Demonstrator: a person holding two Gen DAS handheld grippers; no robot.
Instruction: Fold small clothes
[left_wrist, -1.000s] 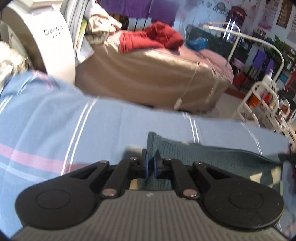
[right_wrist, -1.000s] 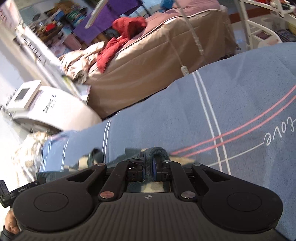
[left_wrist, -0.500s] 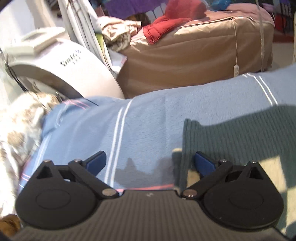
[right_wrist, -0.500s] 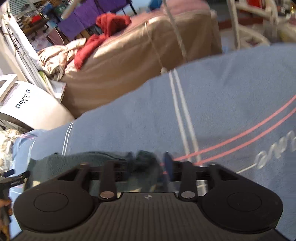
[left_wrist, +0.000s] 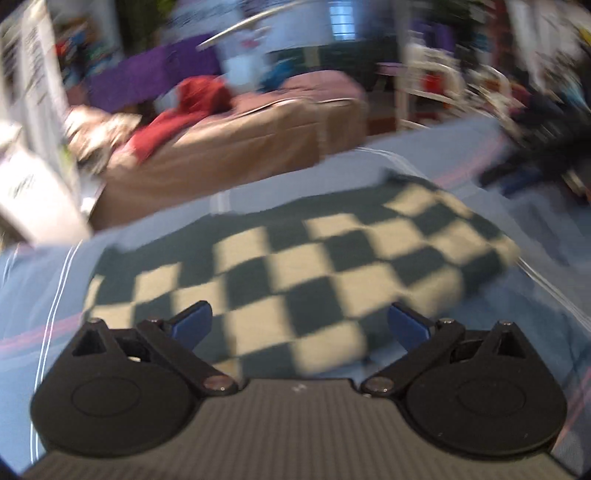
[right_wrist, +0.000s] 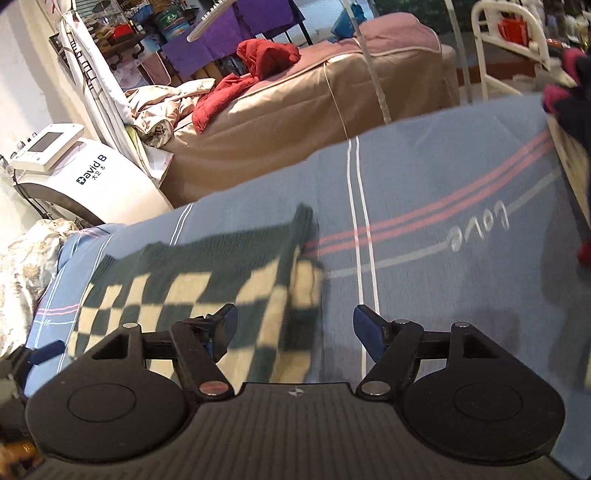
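Both the left gripper (left_wrist: 299, 325) and right gripper (right_wrist: 293, 328) gape wide over the green-and-cream checked knitted cloth (left_wrist: 295, 266) on the blue striped bedsheet (right_wrist: 424, 206), whose word "love" only the right view shows.

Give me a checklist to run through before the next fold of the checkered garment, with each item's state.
1. Left gripper open, nothing pinched: ok.
2. Right gripper open, nothing pinched: ok.
3. Checkered garment lying on the blue sheet, released: ok.
4. Garment flat, edges lined up: cannot tell; left view blurred, and its right edge looks bunched.
5. Sheet beside the garment free of clutter: ok on the right side.
6. Dark and pink item at the sheet's far right corner kept apart from the garment: ok.
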